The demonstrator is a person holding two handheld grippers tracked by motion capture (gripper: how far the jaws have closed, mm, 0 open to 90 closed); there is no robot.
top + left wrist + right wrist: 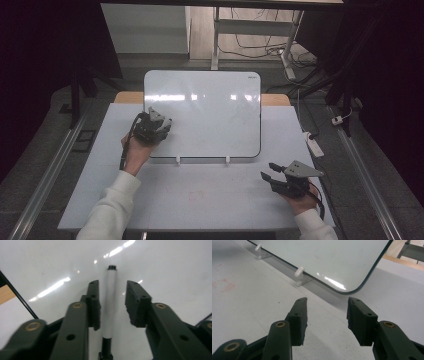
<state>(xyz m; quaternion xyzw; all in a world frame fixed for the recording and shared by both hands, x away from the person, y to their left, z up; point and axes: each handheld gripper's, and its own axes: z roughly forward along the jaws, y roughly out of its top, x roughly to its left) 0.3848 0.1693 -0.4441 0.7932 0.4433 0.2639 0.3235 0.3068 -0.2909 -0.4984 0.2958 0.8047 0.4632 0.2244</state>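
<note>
The left gripper [112,305] is sitting open around a marker [109,307] (pads not squeezing it), probably letting it rest on the whiteboard [210,115].

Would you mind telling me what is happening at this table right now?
A person works at a table with a tool in each hand. The left tool sits over the whiteboard, its jaws apart on either side of a white marker that lies on the board; the right pad clearly stands off it. The right tool rests open and empty near the whiteboard's near corner.
</note>
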